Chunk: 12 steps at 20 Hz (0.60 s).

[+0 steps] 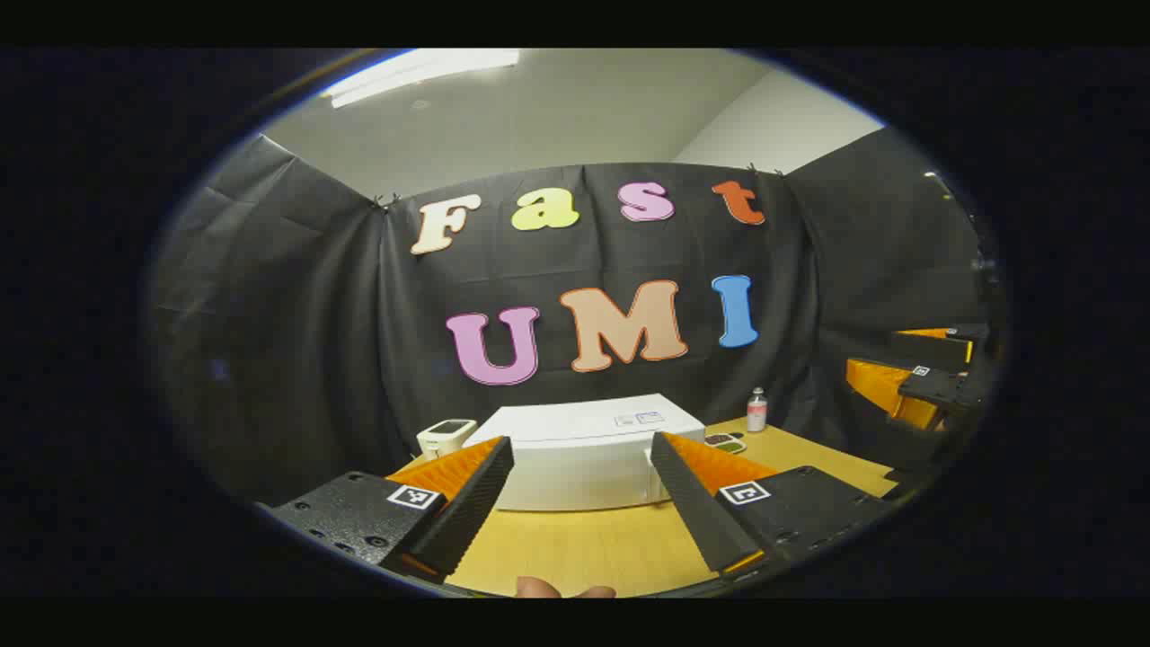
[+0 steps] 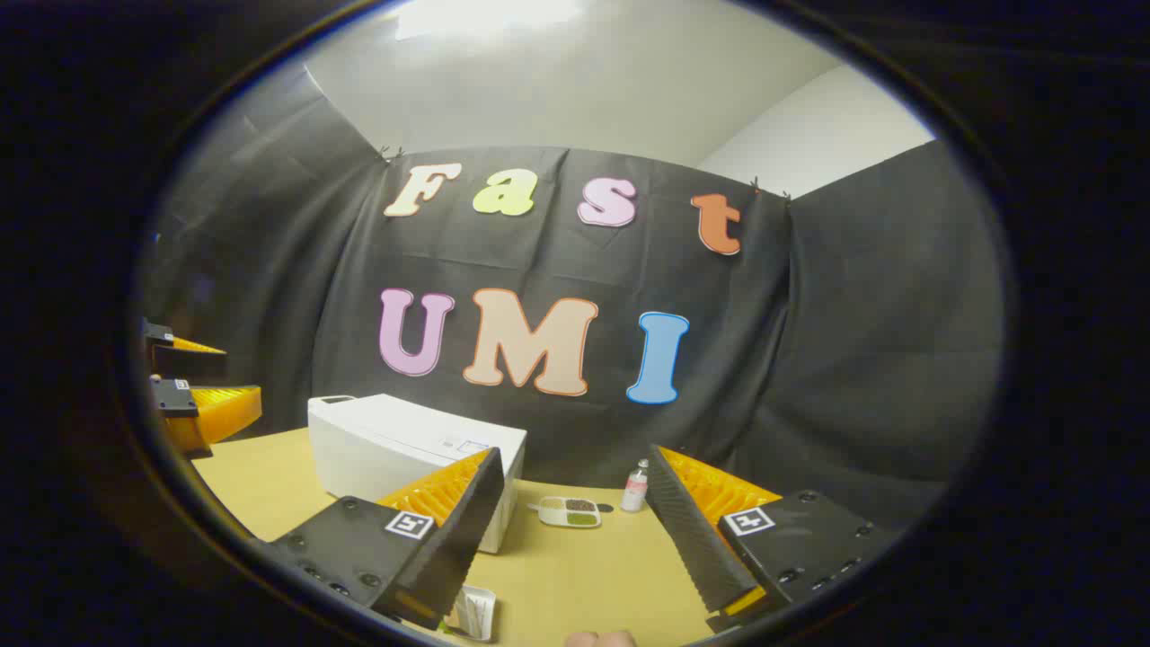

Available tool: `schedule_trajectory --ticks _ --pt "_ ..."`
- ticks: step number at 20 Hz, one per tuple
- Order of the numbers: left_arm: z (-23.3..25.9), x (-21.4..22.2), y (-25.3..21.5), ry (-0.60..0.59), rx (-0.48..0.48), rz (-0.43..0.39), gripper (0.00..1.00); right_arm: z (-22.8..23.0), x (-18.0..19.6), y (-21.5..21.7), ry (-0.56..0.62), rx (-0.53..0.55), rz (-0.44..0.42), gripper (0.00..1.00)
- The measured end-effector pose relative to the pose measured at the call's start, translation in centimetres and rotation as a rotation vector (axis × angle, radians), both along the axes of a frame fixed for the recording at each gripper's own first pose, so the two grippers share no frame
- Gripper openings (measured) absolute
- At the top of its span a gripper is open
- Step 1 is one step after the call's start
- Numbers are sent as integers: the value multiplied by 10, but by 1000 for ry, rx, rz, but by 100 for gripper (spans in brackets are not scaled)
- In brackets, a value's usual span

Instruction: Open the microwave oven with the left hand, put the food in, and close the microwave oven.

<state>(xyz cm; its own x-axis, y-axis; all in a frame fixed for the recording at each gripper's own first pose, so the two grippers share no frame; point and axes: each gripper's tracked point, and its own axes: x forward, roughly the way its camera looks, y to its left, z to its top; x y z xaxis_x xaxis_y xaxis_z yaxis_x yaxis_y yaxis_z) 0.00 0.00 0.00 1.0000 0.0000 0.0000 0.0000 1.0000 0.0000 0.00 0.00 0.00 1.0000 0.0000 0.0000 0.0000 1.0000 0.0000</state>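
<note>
Both hand-held grippers spread wide above the bench (image 1: 575,548).
Left hand-held gripper (image 1: 582,503) and right hand-held gripper (image 2: 570,530) hold nothing; beyond them the closed microwave (image 1: 588,449) sits mid-bench, food tray (image 2: 568,511) and bottle (image 2: 634,486) just right of it.

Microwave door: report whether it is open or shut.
Shut. The white microwave shows a flat closed front in the left gripper view, no door swung out. The left claw is open, short of it.

Left gripper (image 1: 579,503) raised, jaws spread wide, right gripper (image 2: 570,530) likewise, jaws parted, nothing held
</note>
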Motion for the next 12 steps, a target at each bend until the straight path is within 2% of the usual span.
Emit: schedule_trajectory --ticks 5,12 --pt "0 8 3 -12 7 27 97 5 9 8 -16 7 22 97" --pt "9 16 -3 -35 22 12 97 16 16 11 -47 -9 37 97"
